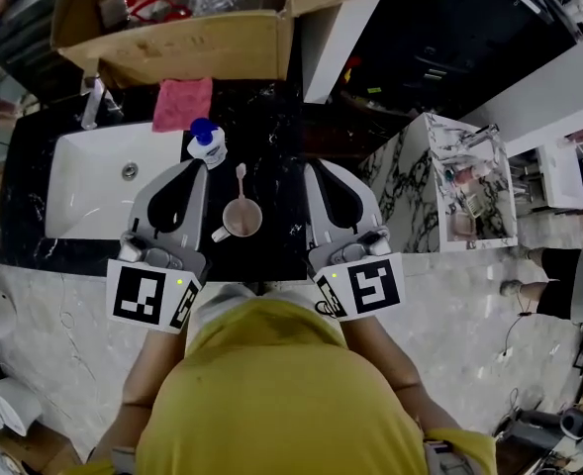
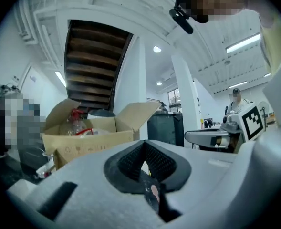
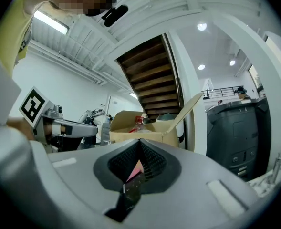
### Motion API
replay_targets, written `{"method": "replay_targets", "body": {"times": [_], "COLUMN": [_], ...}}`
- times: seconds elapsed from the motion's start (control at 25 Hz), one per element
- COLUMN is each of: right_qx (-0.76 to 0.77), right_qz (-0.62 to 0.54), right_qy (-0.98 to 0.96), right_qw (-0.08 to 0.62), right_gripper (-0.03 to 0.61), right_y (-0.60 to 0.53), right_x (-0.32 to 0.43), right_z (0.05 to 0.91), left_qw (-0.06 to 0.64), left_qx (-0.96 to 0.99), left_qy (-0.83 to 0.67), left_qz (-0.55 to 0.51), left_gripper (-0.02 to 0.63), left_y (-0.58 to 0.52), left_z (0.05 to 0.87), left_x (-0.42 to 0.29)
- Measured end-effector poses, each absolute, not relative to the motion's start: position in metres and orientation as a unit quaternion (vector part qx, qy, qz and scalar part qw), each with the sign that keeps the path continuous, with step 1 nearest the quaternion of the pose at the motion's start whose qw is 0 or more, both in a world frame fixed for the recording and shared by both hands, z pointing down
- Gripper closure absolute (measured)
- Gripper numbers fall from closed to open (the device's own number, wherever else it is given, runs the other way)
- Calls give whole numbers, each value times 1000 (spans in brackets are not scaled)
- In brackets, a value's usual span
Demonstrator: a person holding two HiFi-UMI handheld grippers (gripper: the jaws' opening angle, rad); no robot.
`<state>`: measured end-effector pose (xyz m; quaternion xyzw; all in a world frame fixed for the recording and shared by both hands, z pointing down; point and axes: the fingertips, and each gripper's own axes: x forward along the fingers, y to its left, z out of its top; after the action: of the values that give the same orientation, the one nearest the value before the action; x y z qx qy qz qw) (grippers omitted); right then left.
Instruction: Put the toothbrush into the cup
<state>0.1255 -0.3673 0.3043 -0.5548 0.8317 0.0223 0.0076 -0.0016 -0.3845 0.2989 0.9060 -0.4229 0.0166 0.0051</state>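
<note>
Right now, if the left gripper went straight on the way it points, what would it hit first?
Most likely the cardboard box, seen dead ahead over the left gripper. The blue-capped bottle by its tip seems lower, though depth is unclear.

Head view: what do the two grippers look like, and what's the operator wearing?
The left gripper and right gripper match: pale grey tapered tongs with black teardrop cut-outs. Each carries a white cube with black square markers and a green light. The person wears a yellow top.
</note>
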Motion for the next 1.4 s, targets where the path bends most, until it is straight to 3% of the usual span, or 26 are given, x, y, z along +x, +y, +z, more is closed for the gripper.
{"method": "replay_targets", "body": {"times": [0.32, 0.52, 1.4], "right_qx": [-591, -603, -606], "right_qz": [73, 48, 42], "right_qy": [802, 796, 795], "right_qw": [43, 16, 18], "right_gripper": [568, 568, 568], "right_y": [-362, -360, -358], "right_x": [146, 147, 136], "right_z": [243, 257, 260], "left_qw": [-43, -38, -29], "left_qx": [895, 895, 901], "left_qy": [-442, -444, -433], "left_qz": [-32, -25, -18], "left_gripper": [612, 612, 611], "left_y": [-374, -372, -370], "left_z": [237, 242, 253], "left_x": [-8, -8, -19]}}
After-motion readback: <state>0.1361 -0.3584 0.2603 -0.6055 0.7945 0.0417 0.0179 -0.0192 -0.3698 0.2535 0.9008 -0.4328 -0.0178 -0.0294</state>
